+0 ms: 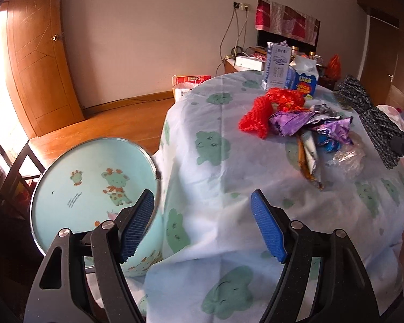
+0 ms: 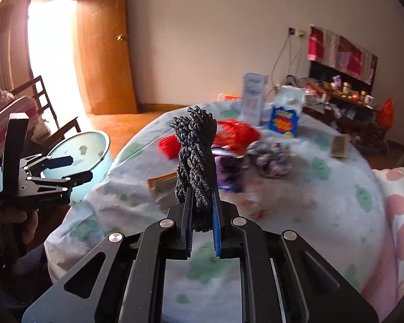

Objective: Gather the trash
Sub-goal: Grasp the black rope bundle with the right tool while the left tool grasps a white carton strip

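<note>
L gripper [image 1: 202, 207] wide, empty, near bin [image 1: 94, 183]; R gripper [image 2: 200, 196] clamps black rope bundle [image 2: 195, 145]

Right gripper [image 2: 202, 215] angled downward, blue-padded jaws clamped tight on a black-and-grey speckled mesh bundle [image 2: 195, 158] standing up between them. Left gripper [image 1: 202, 226] likewise pitched down, jaws spread wide, nothing between the pads. A hand [image 2: 21, 231] wrapped round the left gripper's handle, at the left edge.
</note>
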`<state>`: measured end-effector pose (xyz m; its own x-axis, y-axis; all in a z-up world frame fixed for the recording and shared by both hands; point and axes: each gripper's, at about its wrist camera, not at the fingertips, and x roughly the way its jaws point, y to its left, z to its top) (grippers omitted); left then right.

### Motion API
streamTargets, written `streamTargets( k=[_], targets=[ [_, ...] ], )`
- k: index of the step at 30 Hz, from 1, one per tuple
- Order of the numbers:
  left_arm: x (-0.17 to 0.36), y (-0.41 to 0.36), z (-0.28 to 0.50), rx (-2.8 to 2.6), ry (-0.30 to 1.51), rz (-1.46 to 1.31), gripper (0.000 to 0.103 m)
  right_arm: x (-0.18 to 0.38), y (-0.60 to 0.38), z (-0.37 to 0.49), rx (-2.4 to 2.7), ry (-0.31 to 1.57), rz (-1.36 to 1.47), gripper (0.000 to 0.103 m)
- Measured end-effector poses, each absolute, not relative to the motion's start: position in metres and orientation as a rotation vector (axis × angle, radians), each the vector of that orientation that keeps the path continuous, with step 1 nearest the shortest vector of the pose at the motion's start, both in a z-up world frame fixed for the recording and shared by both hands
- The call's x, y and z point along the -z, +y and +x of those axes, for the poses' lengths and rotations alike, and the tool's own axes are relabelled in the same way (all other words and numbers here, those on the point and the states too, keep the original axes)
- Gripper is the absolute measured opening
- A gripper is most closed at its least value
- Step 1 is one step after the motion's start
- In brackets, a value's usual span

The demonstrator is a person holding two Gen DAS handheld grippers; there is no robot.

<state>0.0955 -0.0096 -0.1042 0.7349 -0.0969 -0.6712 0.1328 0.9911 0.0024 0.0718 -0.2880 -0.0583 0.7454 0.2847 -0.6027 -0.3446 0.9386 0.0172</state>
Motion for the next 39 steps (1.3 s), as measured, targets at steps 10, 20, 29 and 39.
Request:
streamTargets(
  k=[10, 20, 29, 39],
  targets=[
    [0.109, -0.096, 0.125, 0.294, 0.753, 0.119, 0.056, 0.099, -0.387, 0.097, -0.087, 0.708, -0.011, 0.013],
    [0.117, -0.108, 0.137, 0.391, 0.822, 0.106, 0.003, 0.119, -0.392, 0.102, -0.118, 0.720, 0.002, 0.013],
    [0.074, -0.062, 0.095, 0.327, 0.689, 0.158, 0.002, 0.106, -0.374, 0.097, -0.139, 0.685, -0.018, 0.013],
    [0.052, -0.050, 0.082, 0.302, 0.604, 0.148, 0.002, 0.094, -0.354, 0.096, -0.166, 0.655, -0.048, 0.013]
  ],
)
